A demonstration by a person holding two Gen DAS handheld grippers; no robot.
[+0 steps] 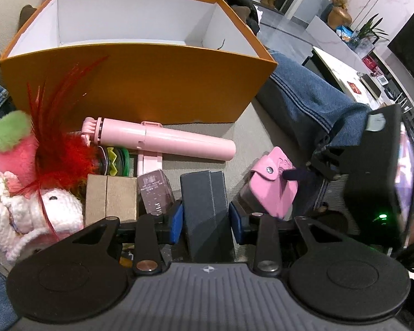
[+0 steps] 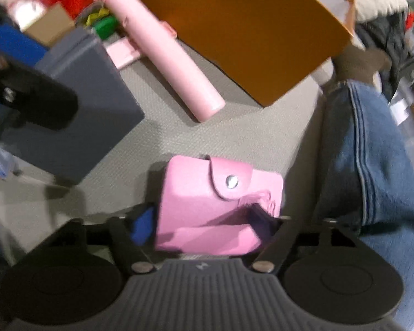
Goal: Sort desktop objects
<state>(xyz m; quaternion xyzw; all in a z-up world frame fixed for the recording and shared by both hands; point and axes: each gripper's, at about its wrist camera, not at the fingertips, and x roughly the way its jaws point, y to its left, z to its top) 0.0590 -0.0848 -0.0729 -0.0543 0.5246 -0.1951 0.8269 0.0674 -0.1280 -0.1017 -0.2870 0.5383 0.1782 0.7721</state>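
My left gripper (image 1: 206,222) is shut on a dark grey box (image 1: 204,204), its blue pads pressed on both sides; the box also shows in the right wrist view (image 2: 77,127). My right gripper (image 2: 209,223) is shut on a pink snap wallet (image 2: 215,207), which hangs tilted in the left wrist view (image 1: 273,187). An open orange box (image 1: 135,82) with a white inside stands behind. A pink selfie stick (image 1: 162,139) lies in front of it.
At the left lie a pink plush toy (image 1: 11,149), red feathers (image 1: 60,149), a white crochet toy (image 1: 38,209), a gold box (image 1: 110,195) and a mauve box (image 1: 154,190). A denim-clad leg (image 1: 312,102) lies at the right on the grey cushion (image 1: 259,143).
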